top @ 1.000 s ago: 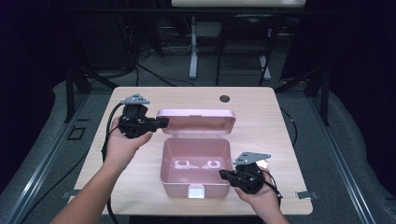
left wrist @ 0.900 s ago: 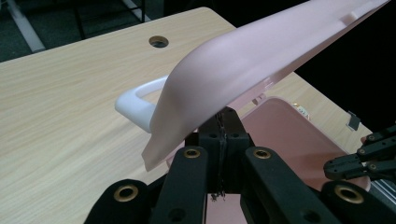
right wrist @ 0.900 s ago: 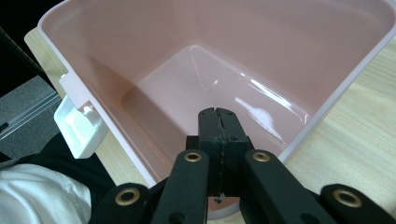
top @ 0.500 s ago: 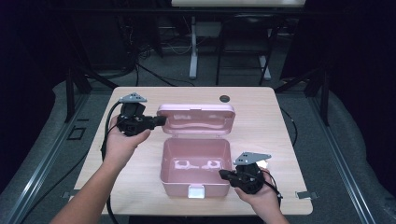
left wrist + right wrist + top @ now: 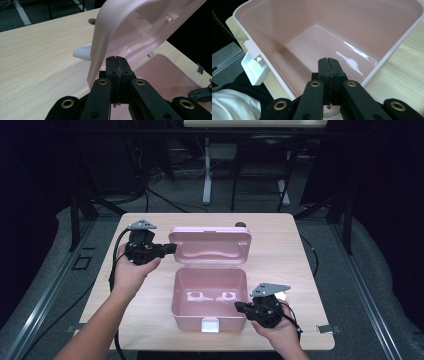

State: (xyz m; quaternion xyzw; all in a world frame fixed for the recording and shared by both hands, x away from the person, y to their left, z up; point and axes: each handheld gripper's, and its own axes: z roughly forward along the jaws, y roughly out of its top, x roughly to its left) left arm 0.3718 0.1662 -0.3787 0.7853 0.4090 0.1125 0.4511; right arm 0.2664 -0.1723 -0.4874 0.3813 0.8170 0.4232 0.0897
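A pink plastic box (image 5: 178,292) stands open in the middle of the table, its lid (image 5: 210,245) raised behind it on the hinge. My left gripper (image 5: 172,248) is shut, its tips against the lid's left edge. In the left gripper view the closed tips (image 5: 117,58) sit right at the lid's curved rim (image 5: 100,45). My right gripper (image 5: 239,307) is shut with nothing in it, at the box's front right corner. The right gripper view shows its tips (image 5: 328,61) over the rim, pointing into the bare box (image 5: 312,30).
A white latch (image 5: 209,325) hangs at the box's front edge. A white handle (image 5: 82,53) sticks out behind the lid. A small dark round thing (image 5: 240,225) lies at the table's back edge. Bare wood lies to the left and right of the box.
The lid has tipped up from leaning back to standing steeper. My left gripper has shifted slightly to the right with it. The right gripper has not moved.
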